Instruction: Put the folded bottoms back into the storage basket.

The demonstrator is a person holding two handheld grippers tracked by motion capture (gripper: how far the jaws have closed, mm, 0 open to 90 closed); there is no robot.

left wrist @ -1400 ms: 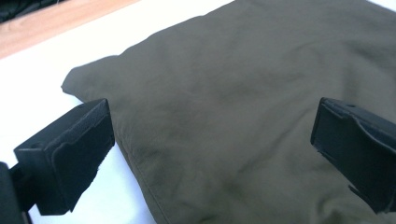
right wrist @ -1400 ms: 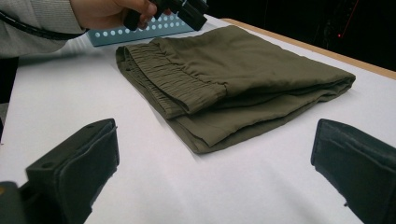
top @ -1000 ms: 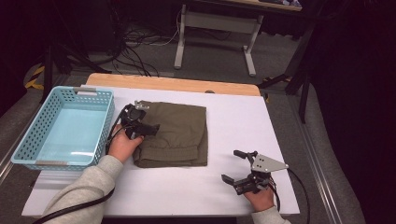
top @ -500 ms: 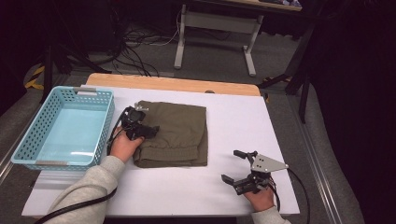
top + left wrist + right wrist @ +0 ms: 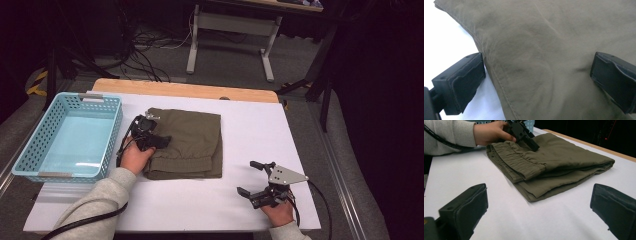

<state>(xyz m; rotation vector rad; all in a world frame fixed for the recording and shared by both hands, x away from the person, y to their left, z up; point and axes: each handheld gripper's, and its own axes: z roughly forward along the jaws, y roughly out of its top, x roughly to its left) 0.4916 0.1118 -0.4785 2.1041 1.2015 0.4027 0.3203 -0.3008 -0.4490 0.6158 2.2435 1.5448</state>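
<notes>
Blue basket (image 5: 30, 152) stood at desk (image 5: 250, 130) left, just beside folded olive trousers (image 5: 192, 137). Left gripper (image 5: 152, 140) sat over the trousers' left edge, jaws apart astride the cloth, not yet clamped. Judged step: grasping. Next: close on the fold. Right gripper (image 5: 255, 181) rested well apart, jaws wide.

Folded olive trousers (image 5: 554, 50) overrun every edge of the left gripper view (extent unseen there). Person's forearms cut off at the high view's bottom edge.

a lab or workshop: white-topped bench (image 5: 250, 135), loose floor cables (image 5: 145, 45), a metal desk frame (image 5: 232, 30) behind.
</notes>
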